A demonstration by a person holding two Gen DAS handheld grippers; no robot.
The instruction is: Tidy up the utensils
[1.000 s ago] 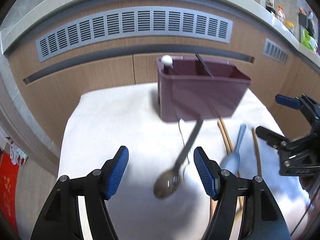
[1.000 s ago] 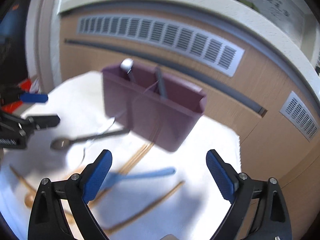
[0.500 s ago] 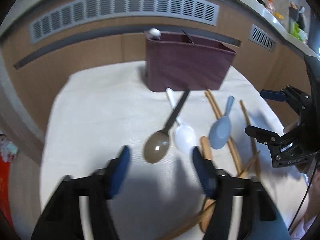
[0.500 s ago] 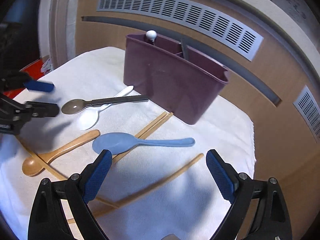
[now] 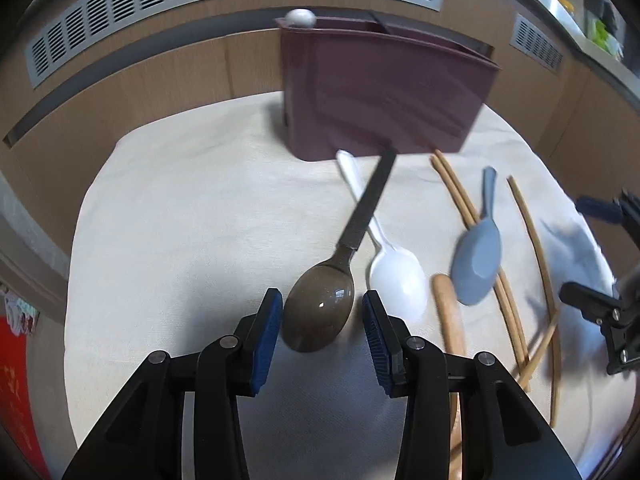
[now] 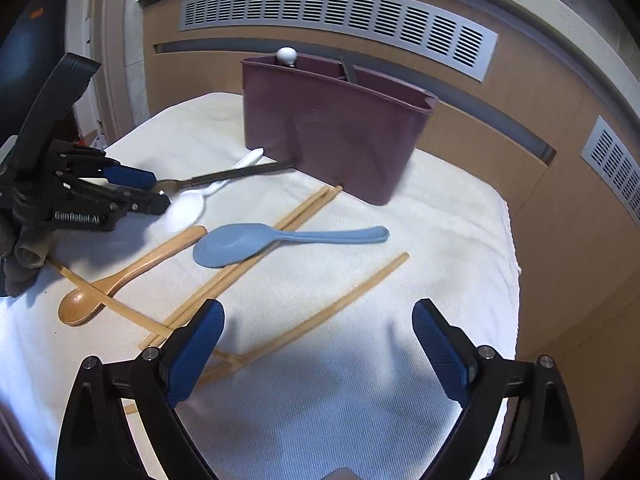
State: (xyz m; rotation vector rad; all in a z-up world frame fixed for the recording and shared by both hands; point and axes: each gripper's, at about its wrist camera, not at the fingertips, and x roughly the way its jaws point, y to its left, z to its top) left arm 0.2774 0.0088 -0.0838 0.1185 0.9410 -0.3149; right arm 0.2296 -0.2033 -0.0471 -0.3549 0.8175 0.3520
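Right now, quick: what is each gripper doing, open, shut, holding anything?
Left gripper: open, fingers either side of the metal spoon bowl, not clamped.
Right gripper: open wide, holding nothing.

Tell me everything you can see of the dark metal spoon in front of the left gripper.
The dark metal spoon has a glossy brownish oval bowl and a long, flat, dark handle that looks textured. It lies flat on the white cloth, bowl toward the camera, handle running up to the base of the maroon organizer. The handle crosses over the white plastic spoon. The bowl sits between the blue pads of the left gripper, whose jaws are open; contact with the pads cannot be confirmed.
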